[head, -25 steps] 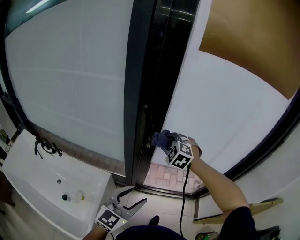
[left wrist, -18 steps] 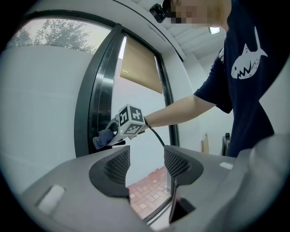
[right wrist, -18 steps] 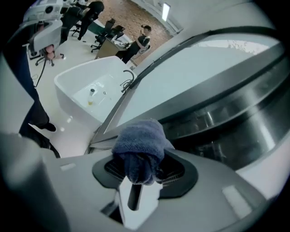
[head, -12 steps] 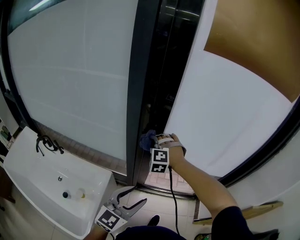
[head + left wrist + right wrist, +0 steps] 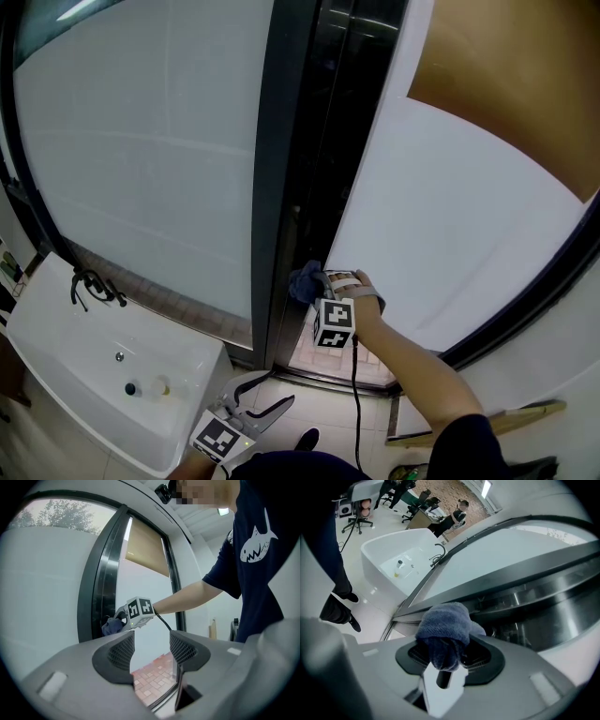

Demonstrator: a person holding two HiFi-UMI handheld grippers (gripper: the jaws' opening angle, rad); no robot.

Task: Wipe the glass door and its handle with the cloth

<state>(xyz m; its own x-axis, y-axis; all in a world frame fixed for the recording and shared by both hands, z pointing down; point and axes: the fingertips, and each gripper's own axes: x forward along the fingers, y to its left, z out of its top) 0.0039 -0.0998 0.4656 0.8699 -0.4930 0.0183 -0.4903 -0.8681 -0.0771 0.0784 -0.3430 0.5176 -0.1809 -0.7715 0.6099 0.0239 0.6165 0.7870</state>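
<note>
- Indoor floor: pale glossy tiles, also seen in the right gripper view.
- Outer floor: reddish brick paving beyond the threshold, also seen in the left gripper view.
- Threshold: dark track between the tiles and the paving, at the foot of the glass door.
- Basin: white tub standing on the tiles to the left of the door frame.
- Basin fittings: black tap on the rim.
- Basin contents: one dark item and one yellowish item on the bottom, just beside each other.
- Shoe: dark shoe on the tiles.
- Strip: pale wooden strip low at the right. Whether it lies flat or leans cannot be told.
- Far floor: office chairs on the tiles, well apart from the basin.
</note>
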